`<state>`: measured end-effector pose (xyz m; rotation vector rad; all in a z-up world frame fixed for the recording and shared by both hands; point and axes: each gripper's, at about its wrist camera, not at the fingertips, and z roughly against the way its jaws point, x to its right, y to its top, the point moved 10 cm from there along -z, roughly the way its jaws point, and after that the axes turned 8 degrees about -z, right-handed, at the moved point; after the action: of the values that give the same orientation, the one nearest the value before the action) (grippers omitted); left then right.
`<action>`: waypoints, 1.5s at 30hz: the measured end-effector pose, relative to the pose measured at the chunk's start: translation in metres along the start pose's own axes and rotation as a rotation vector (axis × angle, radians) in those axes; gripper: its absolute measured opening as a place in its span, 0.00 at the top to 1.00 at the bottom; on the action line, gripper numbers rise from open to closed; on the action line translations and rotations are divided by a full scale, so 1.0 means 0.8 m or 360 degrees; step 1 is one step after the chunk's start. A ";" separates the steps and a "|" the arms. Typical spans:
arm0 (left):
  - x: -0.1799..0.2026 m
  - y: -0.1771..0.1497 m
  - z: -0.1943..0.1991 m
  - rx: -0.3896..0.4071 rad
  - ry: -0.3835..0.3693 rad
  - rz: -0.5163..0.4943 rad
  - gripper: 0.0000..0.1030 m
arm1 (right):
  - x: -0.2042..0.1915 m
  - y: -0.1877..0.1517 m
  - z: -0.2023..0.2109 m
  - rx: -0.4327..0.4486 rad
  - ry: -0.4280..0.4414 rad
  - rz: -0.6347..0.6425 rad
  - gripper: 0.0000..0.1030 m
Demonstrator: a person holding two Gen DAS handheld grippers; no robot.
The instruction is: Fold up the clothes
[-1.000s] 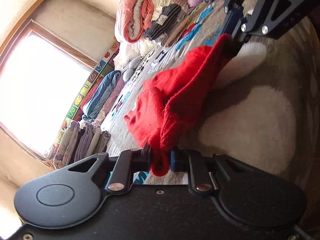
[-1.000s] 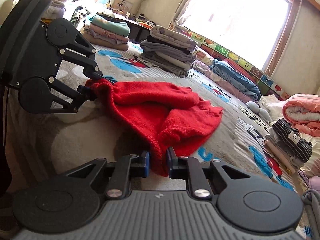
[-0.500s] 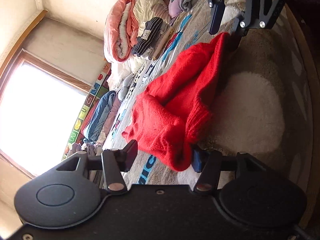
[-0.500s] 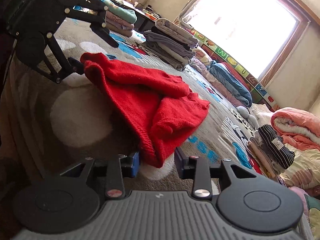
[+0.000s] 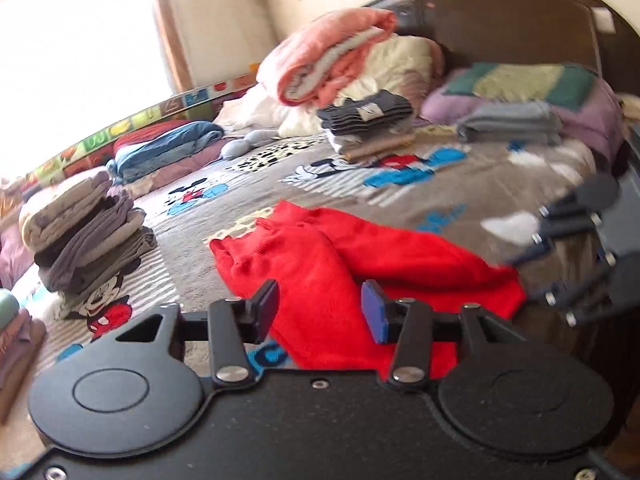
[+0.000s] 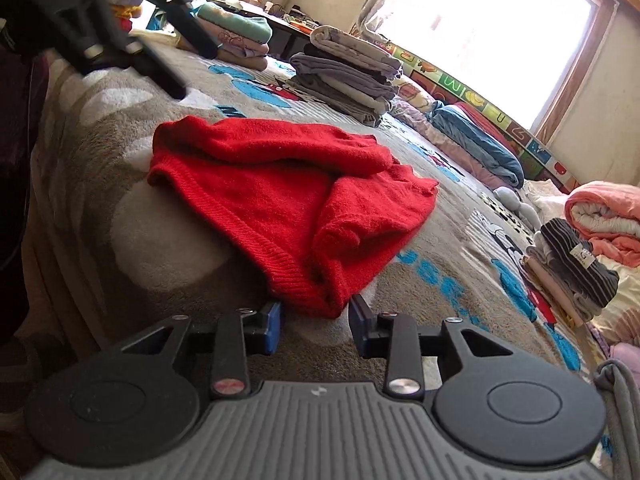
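Above the red sweater (image 6: 288, 196) on the bed, left tool (image 5: 320, 312) and right tool (image 6: 314, 326) hover, both spread wide.

Red knit sweater (image 6: 280, 204) lies loosely folded and rumpled; ribbed hem nearest the camera.

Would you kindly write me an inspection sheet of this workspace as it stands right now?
Surface: bed blanket, grey with cartoon prints, lit by the window.
Job's things: red sweater lying loosely folded and rumpled on the blanket, held by neither gripper.
Clutter: grey folded stack; striped folded stack; pink rolled quilt; blue bundle.
Grippers: left gripper open above the sweater's near edge; right gripper open, the sweater's hem corner just ahead of its fingers.
Cables: nothing seen.
Surroundings: bright window, dark headboard, plain walls.
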<state>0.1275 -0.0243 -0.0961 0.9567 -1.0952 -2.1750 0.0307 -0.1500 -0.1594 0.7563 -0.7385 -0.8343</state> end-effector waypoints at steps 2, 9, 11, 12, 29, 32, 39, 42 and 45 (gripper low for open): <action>0.002 -0.011 -0.036 -0.0112 0.0003 0.0032 0.82 | 0.002 -0.001 0.000 0.0001 0.0027 -0.0044 0.64; 0.027 -0.035 -0.055 -0.0250 0.0009 -0.0083 0.83 | 0.013 0.006 0.013 0.0028 0.0119 -0.0180 0.64; 0.029 -0.031 -0.035 -0.0218 -0.0001 -0.0079 0.83 | 0.019 0.018 0.031 0.0118 0.0191 -0.0265 0.64; 0.032 -0.037 -0.035 -0.0232 -0.0022 -0.0072 0.83 | 0.022 0.025 0.039 0.0161 0.0231 -0.0306 0.64; 0.041 -0.075 -0.046 -0.0253 -0.0106 0.0079 0.85 | 0.005 0.171 -0.093 -0.0100 0.0527 -0.0469 0.65; 0.037 -0.075 -0.049 -0.0258 -0.0130 0.0146 0.84 | -0.007 0.182 -0.139 -0.0273 0.0595 -0.0413 0.65; 0.033 -0.076 -0.051 -0.0262 -0.0177 0.0219 0.84 | 0.050 0.154 -0.207 -0.0383 0.0656 -0.0605 0.85; 0.031 -0.077 -0.051 -0.0266 -0.0203 0.0256 0.84 | 0.065 0.158 -0.220 -0.0374 0.0670 -0.0623 0.89; 0.031 -0.077 -0.051 -0.0271 -0.0217 0.0271 0.84 | 0.077 0.164 -0.233 -0.0354 0.0685 -0.0643 0.89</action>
<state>0.1358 -0.0278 -0.1735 0.6253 -0.9946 -2.1771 0.2569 -0.0893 -0.1338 0.8593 -0.1036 -1.0512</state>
